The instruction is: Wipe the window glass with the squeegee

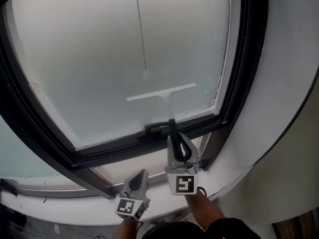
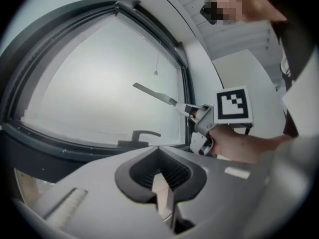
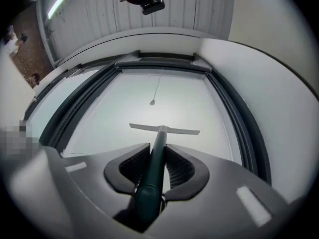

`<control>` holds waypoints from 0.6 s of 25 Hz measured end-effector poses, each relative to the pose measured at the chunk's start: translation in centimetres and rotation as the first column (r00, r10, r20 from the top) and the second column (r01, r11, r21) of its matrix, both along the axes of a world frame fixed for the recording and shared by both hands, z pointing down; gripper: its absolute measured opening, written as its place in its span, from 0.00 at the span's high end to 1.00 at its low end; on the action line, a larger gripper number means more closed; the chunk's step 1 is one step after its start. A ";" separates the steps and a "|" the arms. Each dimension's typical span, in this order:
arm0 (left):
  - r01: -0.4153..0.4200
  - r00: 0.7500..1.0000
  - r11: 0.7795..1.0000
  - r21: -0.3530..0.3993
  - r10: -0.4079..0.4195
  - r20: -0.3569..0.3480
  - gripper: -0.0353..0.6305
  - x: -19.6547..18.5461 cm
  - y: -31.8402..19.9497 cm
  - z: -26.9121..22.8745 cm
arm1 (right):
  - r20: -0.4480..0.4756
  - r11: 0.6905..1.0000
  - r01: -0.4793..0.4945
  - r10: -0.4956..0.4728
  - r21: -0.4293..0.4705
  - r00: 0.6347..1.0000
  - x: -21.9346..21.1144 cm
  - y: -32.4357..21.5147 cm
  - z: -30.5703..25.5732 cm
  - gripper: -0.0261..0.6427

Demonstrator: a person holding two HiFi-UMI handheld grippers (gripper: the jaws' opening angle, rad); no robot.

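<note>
Two grippers are working at the milky window glass [image 1: 99, 59] in the head view. The right gripper [image 1: 173, 139] is clamping the dark handle of the squeegee [image 1: 162, 92], whose pale blade is lying crosswise low on the pane, below the hanging cord [image 1: 141, 34] and above the window handle [image 1: 157, 128]. The left gripper [image 1: 141, 174] is hanging lower, well short of the glass.

In the left gripper view, its jaws are pressing together on nothing.

In the right gripper view, the handle is running straight ahead from between the closed jaws and the blade is stretching left to right. The coming stroke is likely to be a pull back toward the right gripper, the nearer of the two.
</note>
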State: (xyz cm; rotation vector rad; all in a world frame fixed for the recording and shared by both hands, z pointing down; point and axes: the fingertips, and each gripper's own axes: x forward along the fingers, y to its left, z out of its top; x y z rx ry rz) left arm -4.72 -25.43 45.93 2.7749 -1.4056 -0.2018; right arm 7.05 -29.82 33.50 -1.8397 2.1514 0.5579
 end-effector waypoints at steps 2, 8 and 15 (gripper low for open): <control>-0.008 1.000 0.999 0.035 0.008 -0.002 0.95 1.1 -0.5 -1.5 | 0.001 0.997 -0.013 0.013 0.076 1.000 1.9 -0.6 -3.5 0.81; -0.028 0.999 0.988 0.150 0.032 -0.026 0.95 5.1 -2.0 -6.7 | -0.021 0.965 -0.011 0.017 0.261 1.000 6.7 -1.8 -14.2 0.81; -0.087 0.991 0.965 0.248 0.108 -0.076 0.95 9.6 -2.4 -12.1 | 0.071 0.937 0.032 -0.060 0.347 0.996 10.8 -3.7 -23.1 0.81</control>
